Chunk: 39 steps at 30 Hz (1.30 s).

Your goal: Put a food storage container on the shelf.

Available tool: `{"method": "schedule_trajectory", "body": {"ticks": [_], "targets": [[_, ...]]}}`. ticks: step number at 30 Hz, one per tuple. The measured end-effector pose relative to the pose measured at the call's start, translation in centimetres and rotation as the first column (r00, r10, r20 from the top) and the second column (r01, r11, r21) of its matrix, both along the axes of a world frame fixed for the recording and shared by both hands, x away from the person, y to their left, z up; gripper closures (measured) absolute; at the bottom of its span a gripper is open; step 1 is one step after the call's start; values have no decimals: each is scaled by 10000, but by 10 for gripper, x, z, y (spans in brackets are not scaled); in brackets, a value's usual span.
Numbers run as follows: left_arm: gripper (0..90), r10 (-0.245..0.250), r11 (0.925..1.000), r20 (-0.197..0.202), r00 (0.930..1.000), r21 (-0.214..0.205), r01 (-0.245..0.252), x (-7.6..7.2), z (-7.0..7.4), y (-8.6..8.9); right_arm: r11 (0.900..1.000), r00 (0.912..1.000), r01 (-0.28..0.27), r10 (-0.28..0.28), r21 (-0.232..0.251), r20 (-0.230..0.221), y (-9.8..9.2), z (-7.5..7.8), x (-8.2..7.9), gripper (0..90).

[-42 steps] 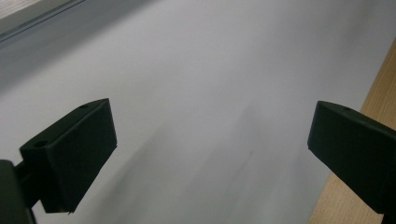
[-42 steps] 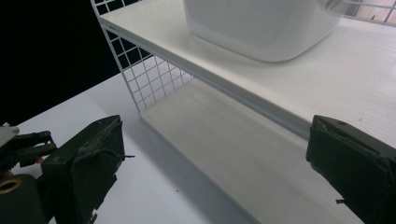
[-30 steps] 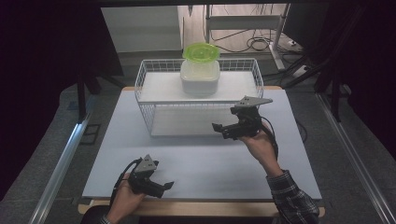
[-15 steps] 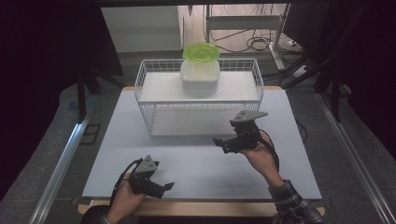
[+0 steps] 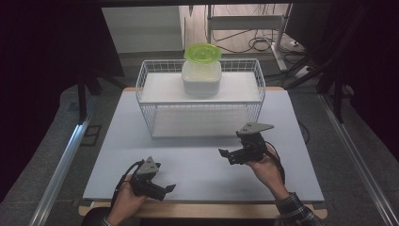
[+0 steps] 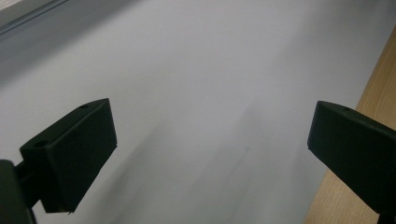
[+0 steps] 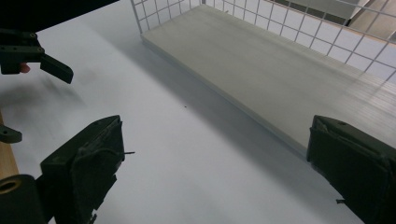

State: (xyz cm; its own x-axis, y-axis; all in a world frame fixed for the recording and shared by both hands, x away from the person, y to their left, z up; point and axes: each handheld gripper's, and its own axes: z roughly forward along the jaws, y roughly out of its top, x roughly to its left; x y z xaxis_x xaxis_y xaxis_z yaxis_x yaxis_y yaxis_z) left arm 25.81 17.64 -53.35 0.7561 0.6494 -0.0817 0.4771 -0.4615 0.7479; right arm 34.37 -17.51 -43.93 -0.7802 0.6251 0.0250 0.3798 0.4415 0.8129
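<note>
Between wire basket [image 5: 155, 125] and near edge: left gripper [image 5: 165, 189], right gripper [image 5: 226, 154], both agape, empty.

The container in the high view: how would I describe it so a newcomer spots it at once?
Find the white wire basket at the table's far side. Inside it, at mid-width, sits a squarish white container. Its bright green round lid is the one vivid colour there.
</note>
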Motion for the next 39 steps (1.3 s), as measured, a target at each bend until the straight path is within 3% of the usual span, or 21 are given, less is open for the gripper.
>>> {"method": "schedule_trajectory", "body": {"ticks": [14, 24, 34, 39], "targets": [[11, -15, 10000, -74, 10000, 18, 15, 0, -1, -1, 9982, 9983, 574, -576, -194, -67, -25, -27, -17, 33], [11, -28, 10000, -114, 9999, 29, 28, 0, -2, -2, 9959, 9993, 302, -321, -855, -211, -29, -44, -30, 34], [11, -67, 10000, -153, 9999, 42, 67, 0, -2, -2, 9910, 9970, 251, -345, -1315, -697, -33, -62, -39, 31], [11, -72, 10000, -151, 9999, 66, 73, 1, -2, -3, 9937, 9960, 459, -534, -1022, -712, -35, -61, -37, 34]]}}
